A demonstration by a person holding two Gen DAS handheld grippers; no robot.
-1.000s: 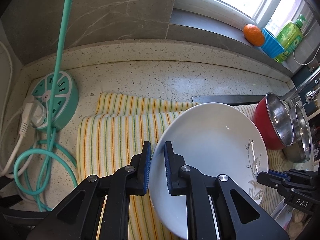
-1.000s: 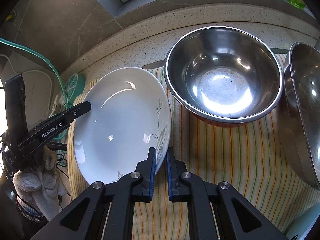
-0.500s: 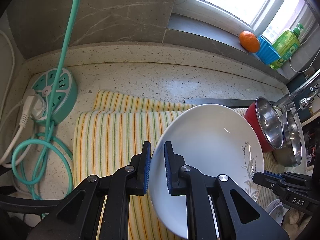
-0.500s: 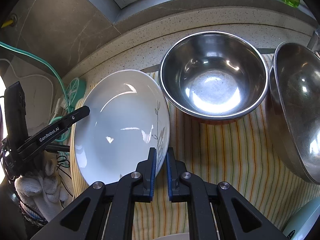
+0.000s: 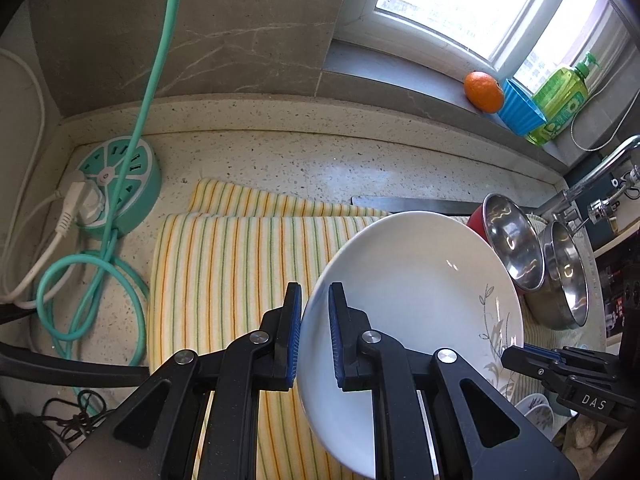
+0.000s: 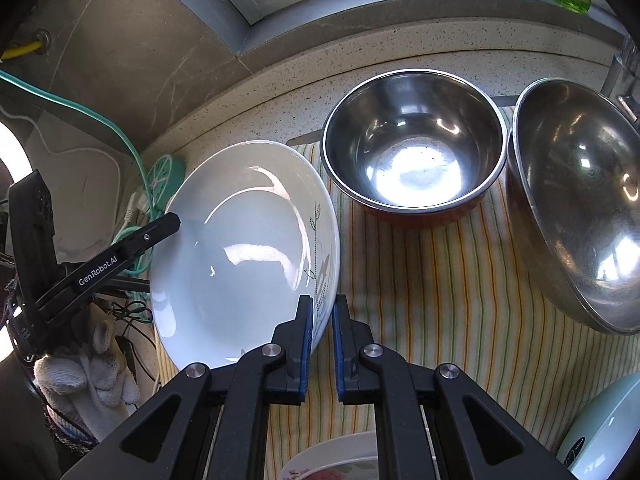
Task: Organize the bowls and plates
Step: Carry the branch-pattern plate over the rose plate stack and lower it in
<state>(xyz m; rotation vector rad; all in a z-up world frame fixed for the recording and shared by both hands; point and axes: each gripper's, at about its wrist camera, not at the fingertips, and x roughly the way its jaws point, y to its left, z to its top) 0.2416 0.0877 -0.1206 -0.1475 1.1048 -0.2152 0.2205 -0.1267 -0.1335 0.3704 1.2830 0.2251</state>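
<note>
Gripping: left gripper fingers clamped on white plate rim
Right gripper: fingers clamped on opposite rim
Below: striped towel

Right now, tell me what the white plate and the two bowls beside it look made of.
White plate: likely glazed ceramic, glossy with sharp window glints. Red-sided bowl: mirror-bright metal inside, probably stainless steel, coated red outside. Larger bowl: bare polished metal throughout.
</note>
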